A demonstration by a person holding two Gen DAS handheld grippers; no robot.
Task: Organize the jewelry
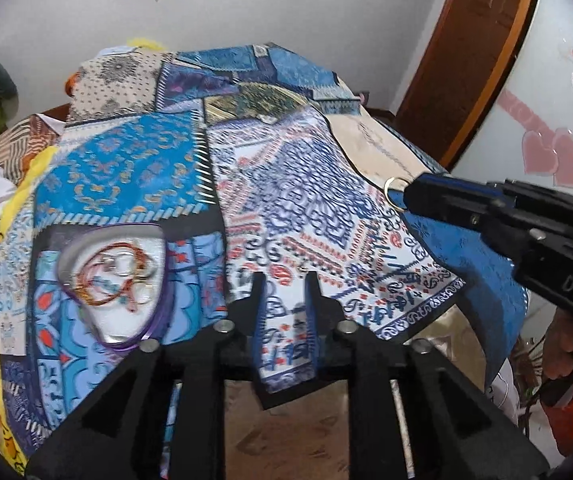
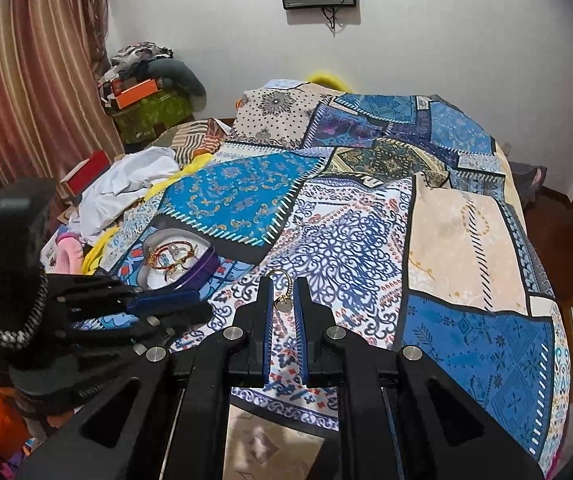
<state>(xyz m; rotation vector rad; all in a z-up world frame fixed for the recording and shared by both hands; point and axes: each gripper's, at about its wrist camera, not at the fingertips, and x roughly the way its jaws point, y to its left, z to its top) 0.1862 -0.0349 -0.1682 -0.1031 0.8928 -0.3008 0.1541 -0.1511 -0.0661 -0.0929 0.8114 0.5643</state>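
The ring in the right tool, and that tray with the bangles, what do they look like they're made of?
The ring looks like polished gold-toned metal: thin, shiny, yellow, with a small pale charm hanging from it. The tray seems glossy plastic or glazed ceramic, white with a purple rim; bright glare shows on it, but blur leaves it open.

1. The left gripper (image 1: 284,280) points forward and downward, its two black fingers (image 1: 258,300) standing a little apart with nothing between them
2. The right gripper (image 2: 284,286) also angles downward, its jaws nearly closed and pinching a small gold ring (image 2: 282,280) at the tips
3. In the left wrist view the right gripper reaches in from the right side
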